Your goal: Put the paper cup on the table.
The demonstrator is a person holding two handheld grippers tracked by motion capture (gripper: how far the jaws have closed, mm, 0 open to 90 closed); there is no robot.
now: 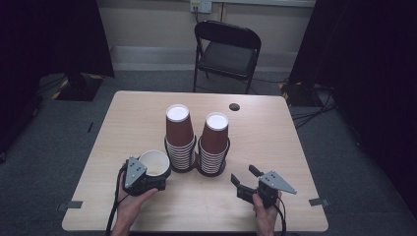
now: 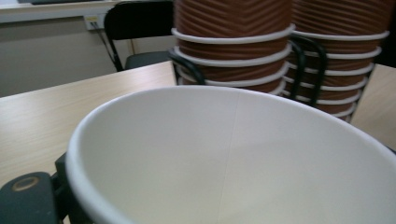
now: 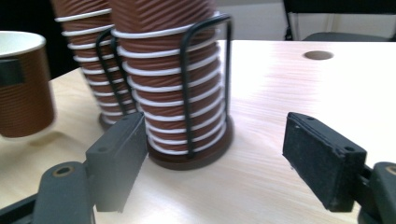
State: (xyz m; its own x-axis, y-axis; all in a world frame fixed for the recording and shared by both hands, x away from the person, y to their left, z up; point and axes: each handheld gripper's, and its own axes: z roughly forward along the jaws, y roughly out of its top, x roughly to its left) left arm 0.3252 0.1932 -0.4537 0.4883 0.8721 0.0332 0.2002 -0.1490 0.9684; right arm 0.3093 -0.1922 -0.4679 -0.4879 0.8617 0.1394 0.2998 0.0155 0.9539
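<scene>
A brown ribbed paper cup point(image 1: 154, 162) with a white inside stands upright at the front left of the table, and my left gripper point(image 1: 156, 172) is shut on its wall. In the left gripper view the cup's white inside point(image 2: 224, 158) is very close, with one black jaw at its lower left. Just to its right, two stacks of upturned brown cups point(image 1: 178, 140) point(image 1: 215, 145) stand in black wire holders. My right gripper point(image 1: 245, 179) is open at the front right, its jaws wide apart and aimed at the right stack point(image 3: 173, 93); nothing lies between them.
The wooden table point(image 1: 275, 142) has a round cable hole point(image 1: 234, 106) at its far side. A black folding chair point(image 1: 226, 49) stands behind it. Grey tape marks point(image 1: 74, 204) point(image 1: 319, 202) sit near the front corners. Bare tabletop lies right of the stacks.
</scene>
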